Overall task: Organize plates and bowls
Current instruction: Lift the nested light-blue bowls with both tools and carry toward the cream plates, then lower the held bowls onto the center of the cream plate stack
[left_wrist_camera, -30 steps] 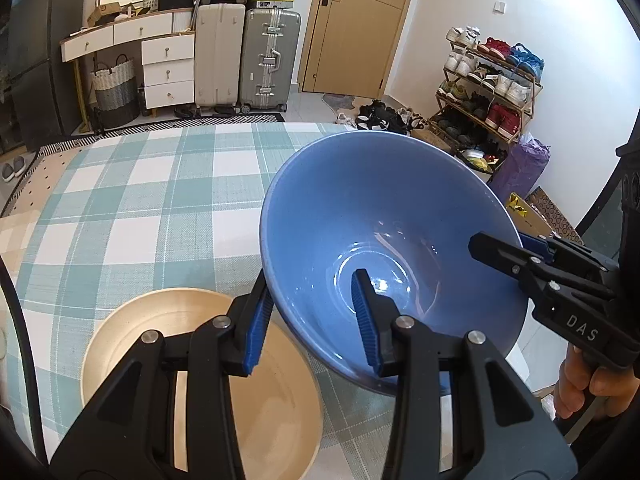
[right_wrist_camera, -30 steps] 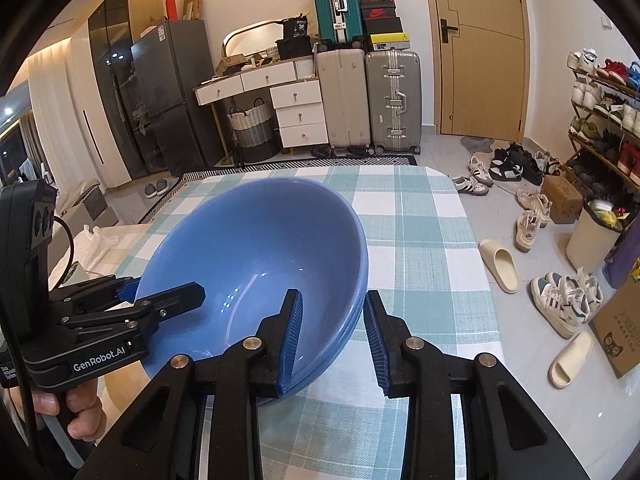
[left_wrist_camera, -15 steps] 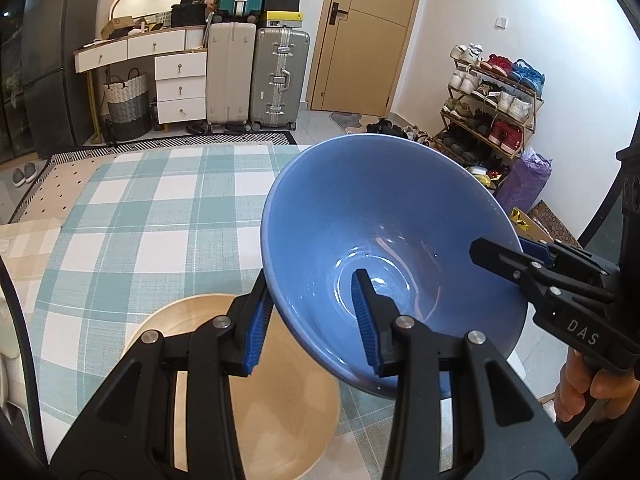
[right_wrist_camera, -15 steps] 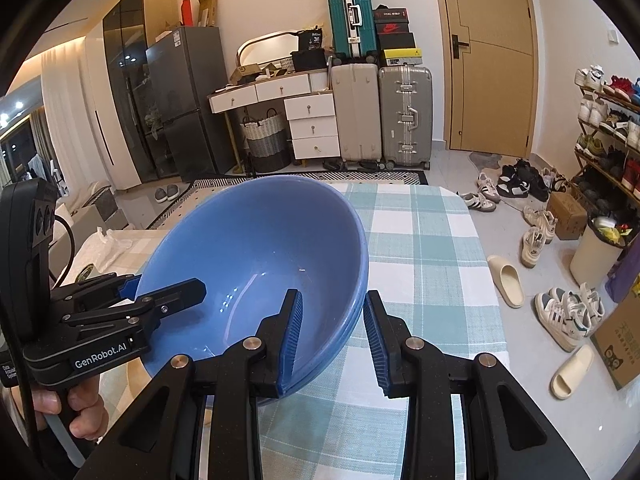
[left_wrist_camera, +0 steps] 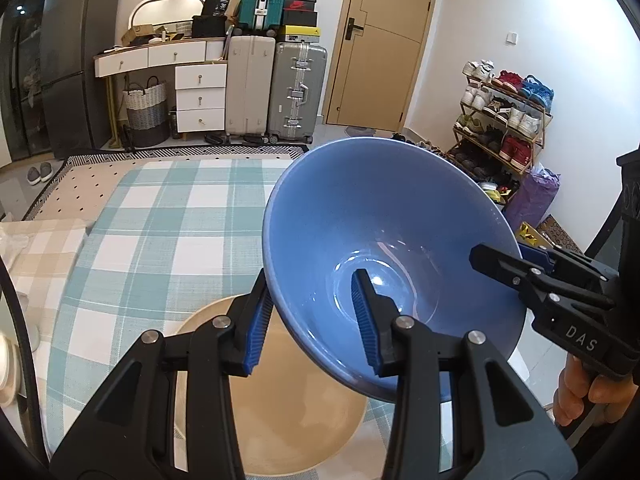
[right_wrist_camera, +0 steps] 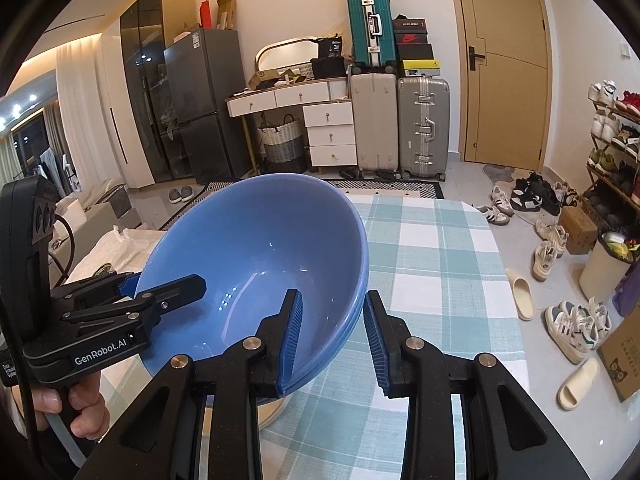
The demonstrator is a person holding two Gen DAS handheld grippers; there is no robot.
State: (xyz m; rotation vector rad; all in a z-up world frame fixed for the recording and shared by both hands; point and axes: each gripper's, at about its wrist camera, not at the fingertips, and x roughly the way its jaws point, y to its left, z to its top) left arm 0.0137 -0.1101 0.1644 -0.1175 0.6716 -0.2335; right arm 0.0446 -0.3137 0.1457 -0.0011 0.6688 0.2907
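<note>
A big blue bowl (left_wrist_camera: 392, 256) hangs in the air above the table with the green-and-white check cloth (left_wrist_camera: 160, 240), tilted, carried between 2 handheld grippers. The left gripper (left_wrist_camera: 312, 316) straddles the near-left part of the rim: 1 blue pad sits inside the bowl, the other against its outer wall, so it is clamped on the bowl. The right gripper (right_wrist_camera: 332, 332) bites the opposite side the same way, 1 pad inside and 1 outside, though its outer pad looks a touch off the wall. In the right wrist view the rim shows a doubled edge, so whether 1 or 2 bowls are stacked there is unclear. Directly below the bowl, a beige plate (left_wrist_camera: 296, 412) rests on the cloth.
</note>
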